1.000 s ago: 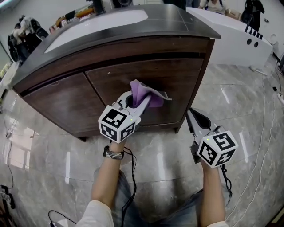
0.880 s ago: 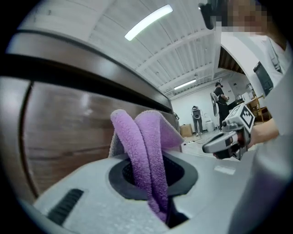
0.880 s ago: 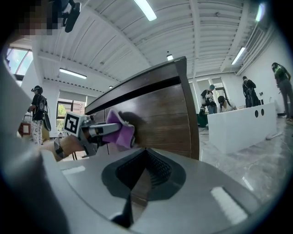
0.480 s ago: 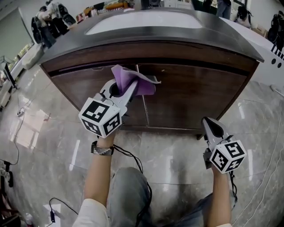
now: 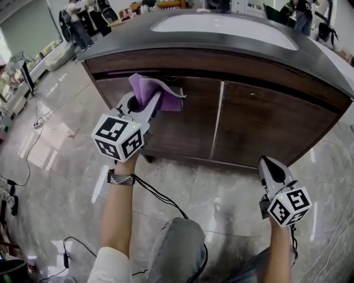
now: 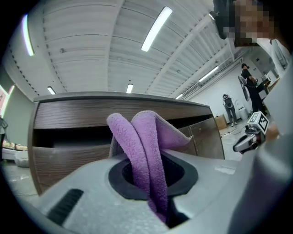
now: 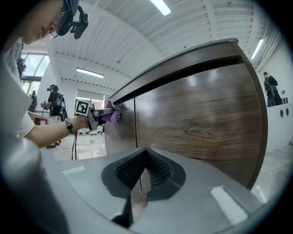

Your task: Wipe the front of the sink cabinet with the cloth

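Marble flooring (image 5: 66,182) surrounds our dark wooden sink cabinet (image 5: 265,121). Upper left, our left gripper (image 5: 150,102) clamps the purple fleece cloth (image 5: 157,91) at its door. Only its own view shows our right gripper (image 7: 146,153) closed, empty.

A knee in grey jeans (image 5: 178,243) shows low in the head view, above a glossy grey marble floor (image 5: 232,190) that spreads out on every side of it. A black cable (image 5: 156,194) drops to the knee from the upper left and loops round its right side. Left of the knee, a second thin black cable with a small plug (image 5: 64,270) lies on the floor. Further left and further away, a pale cable (image 5: 29,145) trails across the tiles. Far beyond the knee to the left, a person (image 5: 74,27) stands, and another person (image 5: 301,15) stands far beyond it to the right.
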### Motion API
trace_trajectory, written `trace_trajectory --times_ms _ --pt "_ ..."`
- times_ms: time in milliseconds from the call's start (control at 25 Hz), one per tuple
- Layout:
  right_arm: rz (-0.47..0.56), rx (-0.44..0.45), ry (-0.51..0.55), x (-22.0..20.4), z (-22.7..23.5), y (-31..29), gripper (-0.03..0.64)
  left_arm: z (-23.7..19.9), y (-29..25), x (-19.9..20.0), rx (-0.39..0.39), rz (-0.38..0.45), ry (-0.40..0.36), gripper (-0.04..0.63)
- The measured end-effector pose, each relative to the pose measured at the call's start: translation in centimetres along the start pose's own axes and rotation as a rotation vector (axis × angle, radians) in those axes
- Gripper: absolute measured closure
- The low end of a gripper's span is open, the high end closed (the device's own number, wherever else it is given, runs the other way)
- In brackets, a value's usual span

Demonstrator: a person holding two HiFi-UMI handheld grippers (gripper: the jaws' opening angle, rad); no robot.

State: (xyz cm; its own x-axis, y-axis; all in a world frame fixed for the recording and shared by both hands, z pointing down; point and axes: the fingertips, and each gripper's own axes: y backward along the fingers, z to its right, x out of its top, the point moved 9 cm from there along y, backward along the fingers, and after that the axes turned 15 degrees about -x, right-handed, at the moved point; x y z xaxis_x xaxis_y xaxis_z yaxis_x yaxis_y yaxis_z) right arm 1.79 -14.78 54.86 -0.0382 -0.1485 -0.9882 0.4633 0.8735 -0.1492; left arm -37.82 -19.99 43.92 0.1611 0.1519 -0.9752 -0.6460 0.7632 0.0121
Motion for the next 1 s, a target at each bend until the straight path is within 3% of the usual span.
trace_trajectory --times_ms 200,400,560,760,1000 --pt "-0.002 -0.011 0.013 -0.1 -0.4 -0.2 0.612 -3.5 4.2 -0.2 0.108 -0.042 -0.023 0.543" --pt "-0.013 0.013 0.026 -0.9 -1.3 -1.3 0.611 -7.2 8.9 -2.2 0.258 -0.043 0.016 0.543" --pt "-0.018 0.051 0.077 -1.3 -2.5 -1.5 0.611 -9.3 11.8 -5.0 0.358 -0.089 0.051 0.543" --pt "-0.018 0.061 0.028 -1.4 -2.7 -2.3 0.611 -9.2 12.3 -8.1 0.375 -0.151 0.085 0.544" --pt "-0.024 0.055 0.02 -1.5 -2.7 -2.6 0.611 -7.0 9.9 -9.3 0.332 -0.178 0.092 0.546"
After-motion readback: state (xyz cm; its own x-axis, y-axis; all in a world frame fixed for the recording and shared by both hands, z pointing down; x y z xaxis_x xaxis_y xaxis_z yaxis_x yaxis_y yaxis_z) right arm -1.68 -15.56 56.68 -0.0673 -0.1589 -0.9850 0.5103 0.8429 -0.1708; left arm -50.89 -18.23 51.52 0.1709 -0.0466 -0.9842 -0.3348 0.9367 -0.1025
